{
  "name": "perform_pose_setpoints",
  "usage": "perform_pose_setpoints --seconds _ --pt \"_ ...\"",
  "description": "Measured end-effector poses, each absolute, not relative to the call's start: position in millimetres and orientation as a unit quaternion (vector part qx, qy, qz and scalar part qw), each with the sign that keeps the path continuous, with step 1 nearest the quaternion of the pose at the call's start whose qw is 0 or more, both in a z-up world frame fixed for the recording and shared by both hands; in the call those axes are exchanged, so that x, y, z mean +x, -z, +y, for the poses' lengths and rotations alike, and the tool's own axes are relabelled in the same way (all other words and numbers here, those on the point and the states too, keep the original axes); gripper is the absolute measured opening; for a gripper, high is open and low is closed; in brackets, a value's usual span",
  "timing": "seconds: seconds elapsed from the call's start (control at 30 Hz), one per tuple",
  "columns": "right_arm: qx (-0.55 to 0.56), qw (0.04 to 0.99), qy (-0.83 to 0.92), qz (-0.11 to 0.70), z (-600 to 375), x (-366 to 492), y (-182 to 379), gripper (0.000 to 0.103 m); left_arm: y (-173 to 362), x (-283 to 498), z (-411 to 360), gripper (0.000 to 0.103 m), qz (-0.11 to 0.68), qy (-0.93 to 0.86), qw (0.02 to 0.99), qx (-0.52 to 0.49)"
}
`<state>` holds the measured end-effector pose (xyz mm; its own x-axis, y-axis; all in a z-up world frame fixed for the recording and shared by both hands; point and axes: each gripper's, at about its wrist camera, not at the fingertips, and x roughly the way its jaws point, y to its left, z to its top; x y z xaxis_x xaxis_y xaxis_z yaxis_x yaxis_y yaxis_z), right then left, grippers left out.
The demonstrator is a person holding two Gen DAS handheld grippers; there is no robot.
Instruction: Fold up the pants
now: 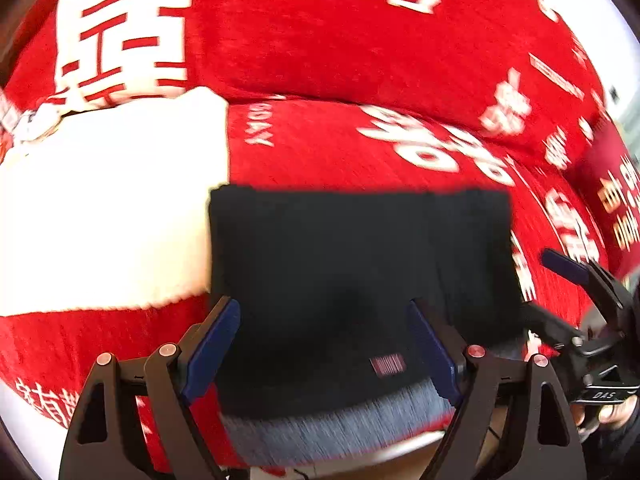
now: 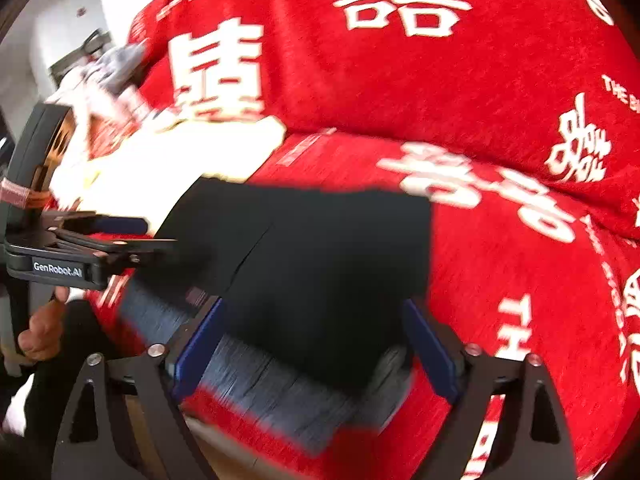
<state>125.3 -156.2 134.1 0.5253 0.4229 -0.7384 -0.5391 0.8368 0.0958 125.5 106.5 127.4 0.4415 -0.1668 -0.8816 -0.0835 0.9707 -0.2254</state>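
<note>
Black pants [image 1: 352,264], folded into a compact rectangle, lie flat on a red sofa cover [image 1: 360,144] printed with white characters. Grey ribbed waistband [image 1: 320,428] sits at the near edge, a small striped label [image 1: 387,365] just above it. A white cloth [image 1: 108,208] lies touching the pants' left side in the left wrist view.

Left gripper [image 1: 325,354]: jaws wide, blue pads on either side of the pants' near portion, above the fabric; no cloth pinched between them. Right gripper [image 2: 316,354]: jaws wide too, straddling the near right corner of the fold over the waistband; nothing gripped.

From the right wrist view the left gripper [image 2: 132,236] shows at the pants' left edge, a hand [image 2: 42,332] on its handle. From the left wrist view the right gripper [image 1: 556,280] sits just off the pants' right edge. Both views are motion-blurred, so contact with the fabric cannot be told for certain
</note>
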Motion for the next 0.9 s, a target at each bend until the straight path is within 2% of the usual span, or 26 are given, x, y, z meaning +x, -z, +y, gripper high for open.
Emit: perform_pose_setpoints --seconds 0.13,0.27,0.37,0.47,0.9 --pt "-0.055 0.867 -0.27 0.416 -142 174 -135 0.095 -116 166 122 0.086 0.56 -0.014 0.815 -0.145" --pt "-0.058 0.859 -0.273 0.43 -127 197 -127 0.096 -99 187 120 0.086 0.58 -0.054 0.805 -0.11" --pt "-0.061 0.853 -0.27 0.442 -120 207 -116 0.101 -84 191 124 0.086 0.594 -0.054 0.794 -0.121" --pt "-0.055 0.846 -0.268 0.458 -118 214 -104 0.102 -72 193 130 0.103 0.602 -0.06 0.786 -0.129" --pt "-0.094 0.829 -0.253 0.49 -109 227 -72 0.103 -49 208 133 0.103 0.609 -0.048 0.773 -0.172"
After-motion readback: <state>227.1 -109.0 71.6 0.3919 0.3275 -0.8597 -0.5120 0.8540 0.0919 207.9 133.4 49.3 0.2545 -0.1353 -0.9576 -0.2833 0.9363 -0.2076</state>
